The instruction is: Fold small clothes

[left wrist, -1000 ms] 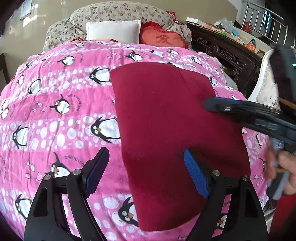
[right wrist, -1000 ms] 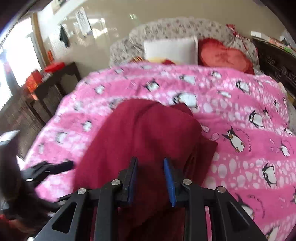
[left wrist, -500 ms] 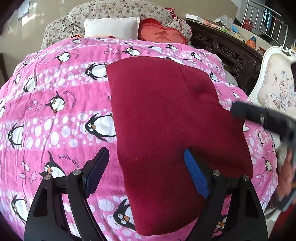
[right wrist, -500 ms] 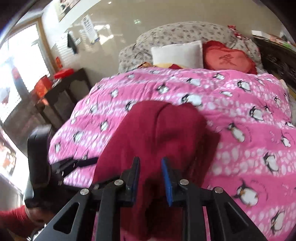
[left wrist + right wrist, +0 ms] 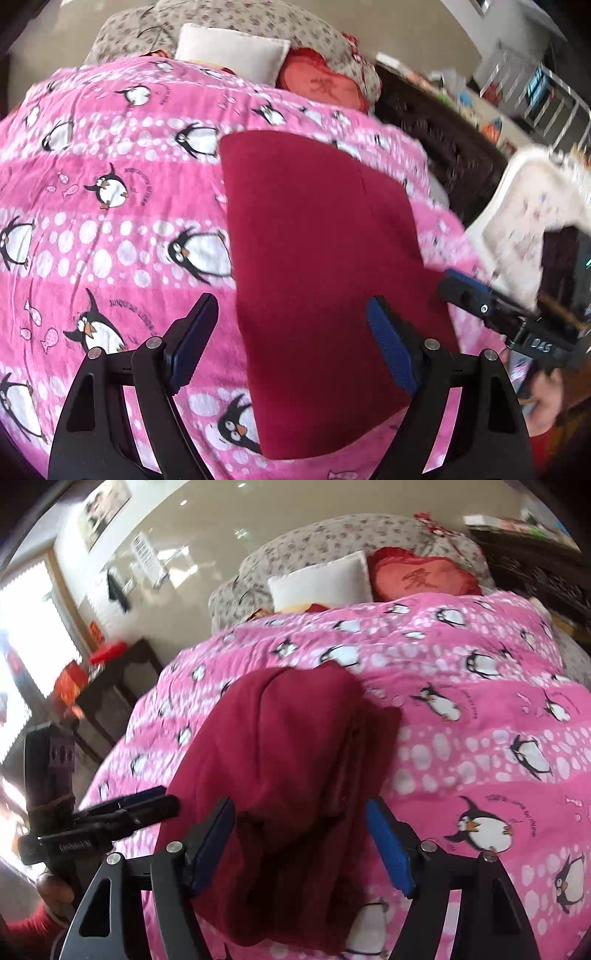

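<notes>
Dark red garment point(image 5: 317, 258) lies folded on penguin blanket point(image 5: 110, 229) near the bed's foot edge. Left gripper point(image 5: 291, 343) fingers held open; right gripper point(image 5: 301, 843) fingers opening, cloth between, ungripped.

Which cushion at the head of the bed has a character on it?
The red heart-shaped cushion, right of the plain white pillow. It carries a darker character in its middle; the white one is blank.
</notes>
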Available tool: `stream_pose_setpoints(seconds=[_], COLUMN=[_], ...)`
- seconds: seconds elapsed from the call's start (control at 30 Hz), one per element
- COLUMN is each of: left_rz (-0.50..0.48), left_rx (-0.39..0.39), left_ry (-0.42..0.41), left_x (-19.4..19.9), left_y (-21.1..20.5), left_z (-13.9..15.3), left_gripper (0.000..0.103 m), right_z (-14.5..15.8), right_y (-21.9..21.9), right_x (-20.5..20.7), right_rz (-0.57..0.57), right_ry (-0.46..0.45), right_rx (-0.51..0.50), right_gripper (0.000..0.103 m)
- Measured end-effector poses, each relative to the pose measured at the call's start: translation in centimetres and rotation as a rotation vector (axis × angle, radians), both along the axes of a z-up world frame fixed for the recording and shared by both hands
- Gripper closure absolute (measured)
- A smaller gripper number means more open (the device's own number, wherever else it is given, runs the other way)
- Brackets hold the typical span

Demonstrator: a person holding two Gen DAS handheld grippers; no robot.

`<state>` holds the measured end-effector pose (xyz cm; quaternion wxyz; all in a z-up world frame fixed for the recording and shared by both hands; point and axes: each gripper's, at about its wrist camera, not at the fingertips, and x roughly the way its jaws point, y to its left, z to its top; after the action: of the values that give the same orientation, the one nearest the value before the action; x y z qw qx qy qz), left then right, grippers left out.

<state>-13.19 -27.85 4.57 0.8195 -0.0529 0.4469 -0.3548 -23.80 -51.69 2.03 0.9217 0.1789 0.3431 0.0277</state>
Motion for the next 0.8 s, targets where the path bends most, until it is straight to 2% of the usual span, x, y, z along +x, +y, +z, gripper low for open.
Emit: stream_pose_setpoints(seconds=[0.03, 0.13, 0.23, 0.4, 0.47, 0.5, 0.53, 0.6, 0.63, 0.7, 0.8], left_rz=[-0.004, -0.017, -0.003, -0.021, -0.025, -0.058, -0.080, -0.089, -0.100, -0.111, -0.078], left_rx=[-0.021, -0.067, -0.101, -0.172, -0.182, -0.168, -0.151, -0.145, -0.156, -0.194, -0.153], left_ry=[0.034, 0.117, 0.165, 0.296, 0.286, 0.276, 0.268, 0.229, 0.218, 0.205, 0.135], left_x=[0.7, 2.0, 3.2, 4.9, 5.2, 5.0, 4.8, 4.3, 4.2, 3.8, 3.8], left_y=[0.1, 0.1, 0.0, -1.3, -1.9, -2.3, -2.6, -2.2, -1.9, -0.2, 2.6], left_z=[-0.1, -0.7, -1.6, -4.0, -4.0, -3.6, -3.3, -2.1, -1.6, 0.4, 3.1], left_gripper=[0.020, 0.020, 0.020, 0.017, 0.017, 0.018, 0.022, 0.031, 0.034, 0.034, 0.034], right_z=[-0.2, -1.4, -2.7, -5.1, -5.6, -5.2, -4.7, -2.9, -2.0, -0.2, 1.3], right_y=[-0.4, -1.9, -2.8, -2.7, -2.3, -1.9, -1.4, 0.1, 0.7, 2.0, 4.9], right_x=[0.1, 1.3, 2.5, 5.0, 5.4, 5.5, 5.4, 4.9, 4.7, 4.4, 5.3], right_rz=[-0.002, 0.012, 0.037, 0.076, 0.084, 0.090, 0.101, 0.119, 0.129, 0.170, 0.226], right_ry=[0.001, 0.028, 0.053, 0.077, 0.052, 0.048, 0.042, 0.000, -0.020, -0.057, -0.075], right_rx=[0.029, 0.124, 0.204, 0.281, 0.298, 0.286, 0.267, 0.205, 0.192, 0.205, 0.230], right_gripper=[0.024, 0.021, 0.019, 0.014, 0.020, 0.028, 0.034, 0.039, 0.039, 0.039, 0.039])
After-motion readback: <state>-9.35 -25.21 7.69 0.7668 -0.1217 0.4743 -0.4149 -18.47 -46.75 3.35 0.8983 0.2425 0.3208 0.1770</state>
